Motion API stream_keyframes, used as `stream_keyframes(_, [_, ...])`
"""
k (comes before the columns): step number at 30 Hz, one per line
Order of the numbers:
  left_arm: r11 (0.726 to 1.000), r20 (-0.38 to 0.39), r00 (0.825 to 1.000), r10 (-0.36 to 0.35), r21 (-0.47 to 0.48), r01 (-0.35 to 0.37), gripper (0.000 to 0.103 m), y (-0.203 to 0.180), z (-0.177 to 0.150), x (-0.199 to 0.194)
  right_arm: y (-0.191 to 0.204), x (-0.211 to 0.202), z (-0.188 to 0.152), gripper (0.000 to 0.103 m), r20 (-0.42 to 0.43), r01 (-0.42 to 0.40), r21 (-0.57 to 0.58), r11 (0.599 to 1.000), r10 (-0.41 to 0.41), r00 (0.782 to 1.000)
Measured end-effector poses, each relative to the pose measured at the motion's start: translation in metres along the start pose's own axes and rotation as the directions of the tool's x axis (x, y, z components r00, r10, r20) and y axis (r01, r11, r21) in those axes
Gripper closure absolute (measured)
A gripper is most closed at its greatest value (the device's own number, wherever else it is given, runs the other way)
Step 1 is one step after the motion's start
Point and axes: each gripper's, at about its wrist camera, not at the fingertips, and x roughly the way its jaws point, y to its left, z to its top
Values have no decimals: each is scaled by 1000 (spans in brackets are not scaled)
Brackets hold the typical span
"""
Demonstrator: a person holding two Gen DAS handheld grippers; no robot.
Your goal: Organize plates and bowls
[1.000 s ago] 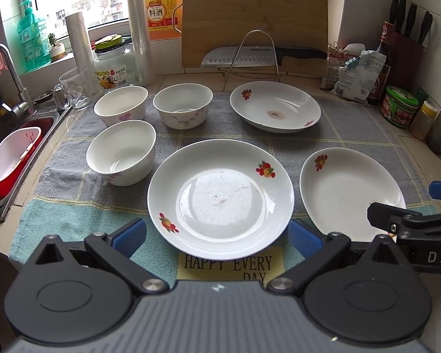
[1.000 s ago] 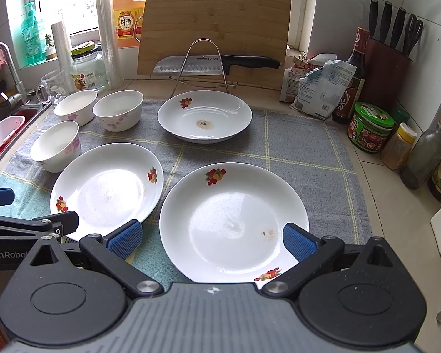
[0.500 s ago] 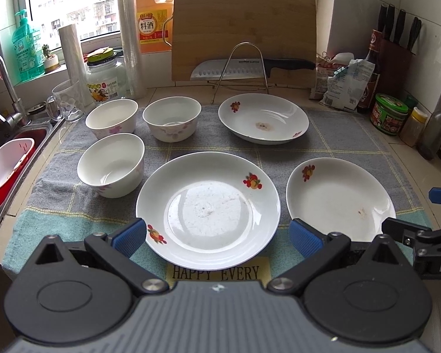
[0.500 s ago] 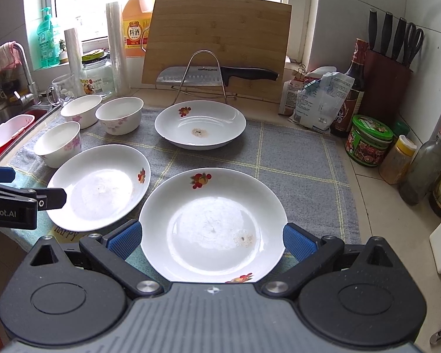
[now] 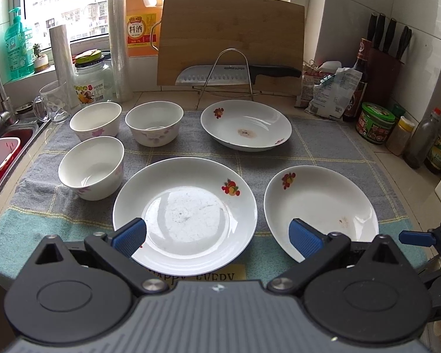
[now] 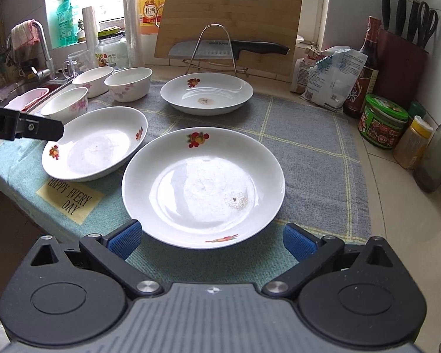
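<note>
My left tongs (image 5: 217,236) wide over the near left plate (image 5: 185,214), my right tongs (image 6: 211,239) wide before the near right plate (image 6: 203,185), third plate (image 5: 246,125) behind, three bowls (image 5: 91,167) far left on the towel (image 6: 308,141)

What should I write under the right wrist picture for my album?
Open right tongs hover before a flowered plate on the towel, three bowls waiting behind.

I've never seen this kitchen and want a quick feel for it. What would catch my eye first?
Three white plates with red flower prints lie on the grey towel: the left plate, right plate and back plate. Three bowls cluster at the left by the sink. Behind, a knife rests on a wire rack against a cutting board.
</note>
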Motion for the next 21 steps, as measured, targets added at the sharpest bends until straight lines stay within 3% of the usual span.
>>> stream_keyframes(12, [1000,-29,1000,-6,18,7,1,-8,5,6,-5,39,-24,0,-48,7,-28,1000,-9,999])
stream_keyframes(21, [998,-60,998,-35,59,38,1,-12,14,27,-1,55,-16,0,-40,-33,-62,998,30,999])
